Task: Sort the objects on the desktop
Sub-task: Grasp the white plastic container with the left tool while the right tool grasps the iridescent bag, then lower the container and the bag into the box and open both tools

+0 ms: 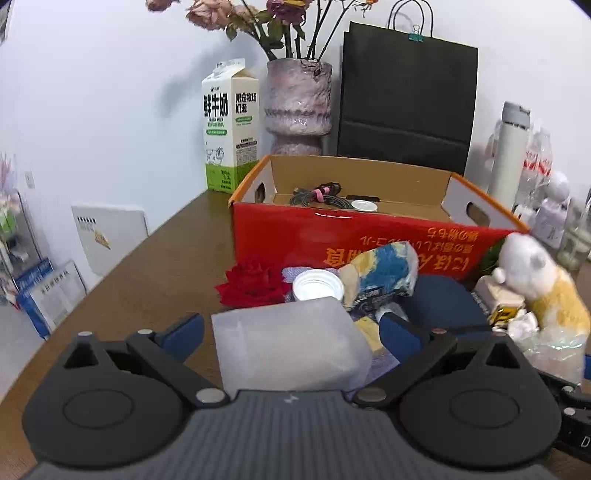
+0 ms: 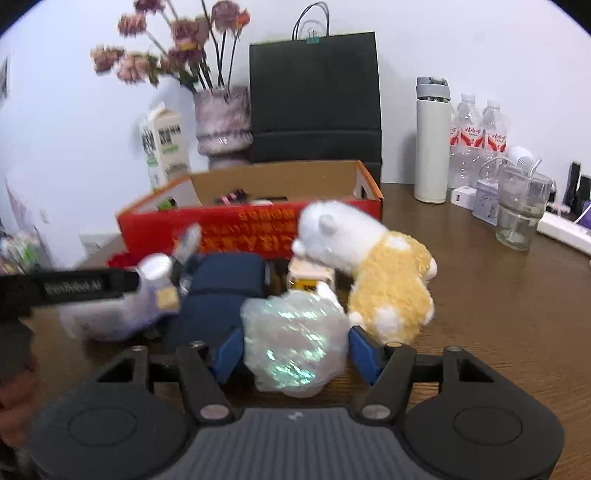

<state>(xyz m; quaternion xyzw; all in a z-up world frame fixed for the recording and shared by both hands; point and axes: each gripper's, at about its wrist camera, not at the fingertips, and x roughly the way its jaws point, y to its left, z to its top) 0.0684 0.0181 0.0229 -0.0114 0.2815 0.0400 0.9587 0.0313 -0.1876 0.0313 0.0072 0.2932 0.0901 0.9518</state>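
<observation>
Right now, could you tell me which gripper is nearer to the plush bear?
Right. The right gripper, around a crinkly iridescent wad, sits just beside the plush bear. The left gripper, around a frosted block, sits farther left.

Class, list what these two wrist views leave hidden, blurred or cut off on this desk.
- Box contents: both views, its front wall hides most; only a cable and a lid show.
- Grey block: left view, blurred; gripper body hides its near end.
- Shiny bag: right view, contact with the jaws unclear.
- Items under the plush: right view, hidden.
- Flowers: left view, cut off by the top edge.
</observation>
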